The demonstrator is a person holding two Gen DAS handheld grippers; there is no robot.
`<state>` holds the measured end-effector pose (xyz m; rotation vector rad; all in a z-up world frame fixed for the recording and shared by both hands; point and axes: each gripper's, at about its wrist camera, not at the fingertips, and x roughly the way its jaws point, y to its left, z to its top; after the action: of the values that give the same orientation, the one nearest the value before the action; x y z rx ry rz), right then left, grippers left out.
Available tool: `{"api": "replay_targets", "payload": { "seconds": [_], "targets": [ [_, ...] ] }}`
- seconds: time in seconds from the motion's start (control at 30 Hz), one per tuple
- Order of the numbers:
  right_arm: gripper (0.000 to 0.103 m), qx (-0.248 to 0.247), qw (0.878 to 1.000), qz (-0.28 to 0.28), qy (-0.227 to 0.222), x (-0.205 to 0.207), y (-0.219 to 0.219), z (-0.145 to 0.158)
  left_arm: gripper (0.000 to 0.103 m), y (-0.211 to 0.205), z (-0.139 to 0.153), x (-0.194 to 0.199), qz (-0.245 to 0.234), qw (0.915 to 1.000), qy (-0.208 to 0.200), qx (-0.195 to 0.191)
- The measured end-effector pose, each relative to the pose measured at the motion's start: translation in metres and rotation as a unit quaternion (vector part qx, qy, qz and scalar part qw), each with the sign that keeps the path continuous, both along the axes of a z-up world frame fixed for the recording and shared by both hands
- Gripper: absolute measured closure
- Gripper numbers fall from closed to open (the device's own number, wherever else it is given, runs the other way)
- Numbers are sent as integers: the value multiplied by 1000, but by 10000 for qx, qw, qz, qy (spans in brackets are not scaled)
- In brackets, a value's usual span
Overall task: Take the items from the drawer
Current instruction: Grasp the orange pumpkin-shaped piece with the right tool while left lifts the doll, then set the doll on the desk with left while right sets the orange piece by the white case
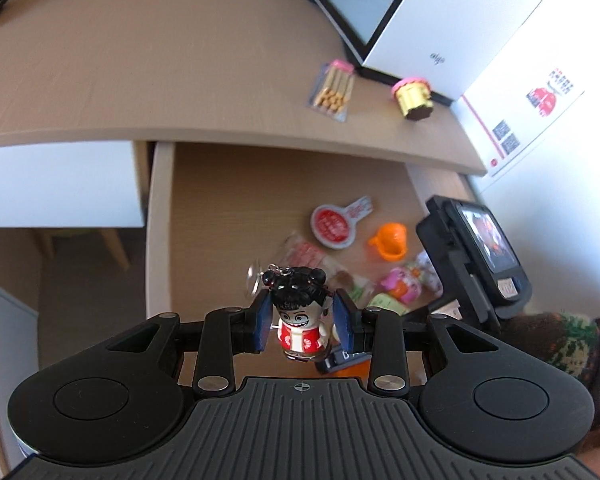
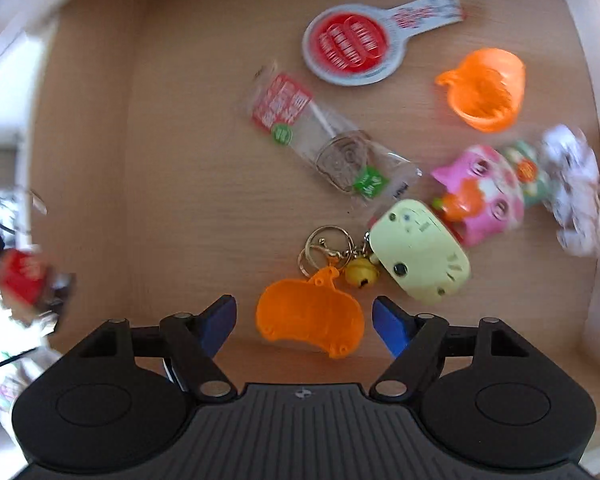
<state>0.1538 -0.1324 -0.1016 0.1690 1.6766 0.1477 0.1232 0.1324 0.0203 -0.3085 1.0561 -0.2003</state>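
Note:
My left gripper (image 1: 302, 322) is shut on a small doll keychain (image 1: 300, 320) with black hair buns and a red and white dress, held above the open drawer (image 1: 228, 208). My right gripper (image 2: 304, 314) points down into the drawer (image 2: 172, 168) and stands open. Its blue fingers flank a flat orange pumpkin-shaped tag (image 2: 310, 320) without touching it. The tag hangs on key rings with a yellow bell (image 2: 362, 274) and a pale yellow cat-face charm (image 2: 420, 252).
The drawer also holds a red round paddle tag (image 2: 348, 44), an orange cup (image 2: 484, 88), a clear packet (image 2: 320, 140), a pink toy (image 2: 484, 192) and a white toy (image 2: 576, 188). A stick packet (image 1: 334, 90), a small yellow drum (image 1: 412, 98) and a white box (image 1: 440, 20) are on the desk.

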Motion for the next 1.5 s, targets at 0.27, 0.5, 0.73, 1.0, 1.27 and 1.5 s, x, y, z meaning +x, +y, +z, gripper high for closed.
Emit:
{"api": "replay_targets", "payload": {
  "seconds": [0.27, 0.5, 0.73, 1.0, 1.27, 1.5],
  "targets": [
    [45, 51, 9949, 109, -1003, -15, -20, 51, 67, 0, 2, 3, -212, 9994, 163, -204],
    [45, 0, 9242, -638, -3766, -14, -90, 229, 67, 12, 122, 58, -235, 9873, -1558, -224],
    [45, -404, 8463, -1246, -5163, 23, -129, 295, 67, 16, 137, 149, 73, 9791, -2020, 211],
    [45, -853, 8812, -1524, -4394, 64, -151, 203, 67, 12, 23, 216, 55, 9944, -999, 341],
    [45, -1549, 8834, -1399, -4195, 83, -157, 154, 68, 4, -26, 228, -124, 9951, -883, 437],
    [45, -1669, 8820, -1272, -4219, 99, -159, 126, 68, 8, -40, 213, -220, 9908, -1332, 81]
  ]
}}
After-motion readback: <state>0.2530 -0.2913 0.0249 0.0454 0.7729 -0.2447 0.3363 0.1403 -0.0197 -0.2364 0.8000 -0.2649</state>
